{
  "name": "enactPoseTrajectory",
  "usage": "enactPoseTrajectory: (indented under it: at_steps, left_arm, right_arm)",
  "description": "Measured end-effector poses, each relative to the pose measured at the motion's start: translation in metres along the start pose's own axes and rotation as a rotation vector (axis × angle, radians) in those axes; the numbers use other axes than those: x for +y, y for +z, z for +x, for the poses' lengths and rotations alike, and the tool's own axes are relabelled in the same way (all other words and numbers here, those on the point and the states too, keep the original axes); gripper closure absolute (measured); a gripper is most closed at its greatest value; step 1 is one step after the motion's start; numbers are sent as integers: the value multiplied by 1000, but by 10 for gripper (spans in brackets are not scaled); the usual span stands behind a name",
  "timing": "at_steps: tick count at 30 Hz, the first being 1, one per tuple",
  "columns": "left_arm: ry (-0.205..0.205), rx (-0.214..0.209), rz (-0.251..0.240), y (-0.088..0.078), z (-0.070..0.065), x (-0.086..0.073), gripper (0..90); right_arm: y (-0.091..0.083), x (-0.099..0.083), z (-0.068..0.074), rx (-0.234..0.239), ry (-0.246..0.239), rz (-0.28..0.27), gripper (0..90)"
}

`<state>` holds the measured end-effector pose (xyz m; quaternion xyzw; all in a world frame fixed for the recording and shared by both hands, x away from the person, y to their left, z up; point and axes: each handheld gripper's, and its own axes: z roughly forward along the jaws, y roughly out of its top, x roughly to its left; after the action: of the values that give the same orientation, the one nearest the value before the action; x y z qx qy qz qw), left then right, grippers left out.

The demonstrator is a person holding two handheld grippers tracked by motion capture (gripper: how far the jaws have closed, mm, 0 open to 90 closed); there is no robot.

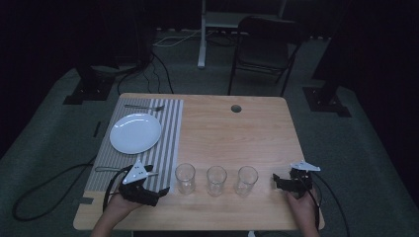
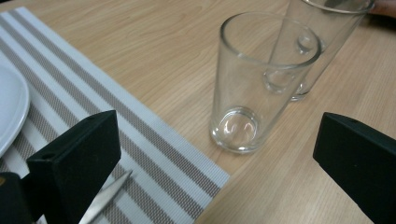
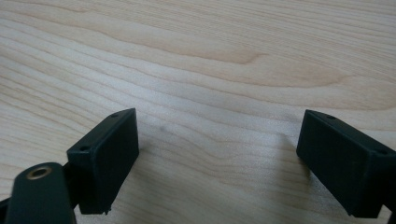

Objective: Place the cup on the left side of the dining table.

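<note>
The left hand-held gripper [image 2: 215, 163] is facing the nearest glass [image 2: 259, 84], jaws spread for a side grasp; the right hand-held gripper [image 3: 219, 158] is idling spread over the bare bench [image 3: 210, 56].

No readable text, labels, brands or numbers are showing anywhere: nothing on the three clear drinking glasses [image 1: 216, 180], the round white plate [image 1: 135, 133], the grey-striped placemat [image 1: 168, 133] or the light wooden table [image 1: 237, 138].

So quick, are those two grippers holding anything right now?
Left gripper: open, holding nothing, aimed at the nearest glass.
Right gripper: open, holding nothing, over bare table.
</note>
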<state>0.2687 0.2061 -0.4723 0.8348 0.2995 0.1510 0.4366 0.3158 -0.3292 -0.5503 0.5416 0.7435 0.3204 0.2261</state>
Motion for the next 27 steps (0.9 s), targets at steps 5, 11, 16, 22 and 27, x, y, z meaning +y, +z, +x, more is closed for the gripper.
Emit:
enactPoseTrajectory:
  at_steps: [5,11,16,22,27]
  left_arm:
    - [11,-20,-22,2,-3,12,41]
    - [43,-61,-22,9,-9,29,40]
    - [71,-85,-11,19,-14,43,40]
    - [93,-117,7,34,-23,55,40]
    - [121,-127,30,49,-33,64,40]
  right_arm:
    - [0,0,0,0,-1,0,125]
    - [0,0,0,0,1,0,125]
    - [0,0,0,0,1,0,125]
    - [0,0,0,0,0,0,125]
    - [0,0,0,0,0,0,125]
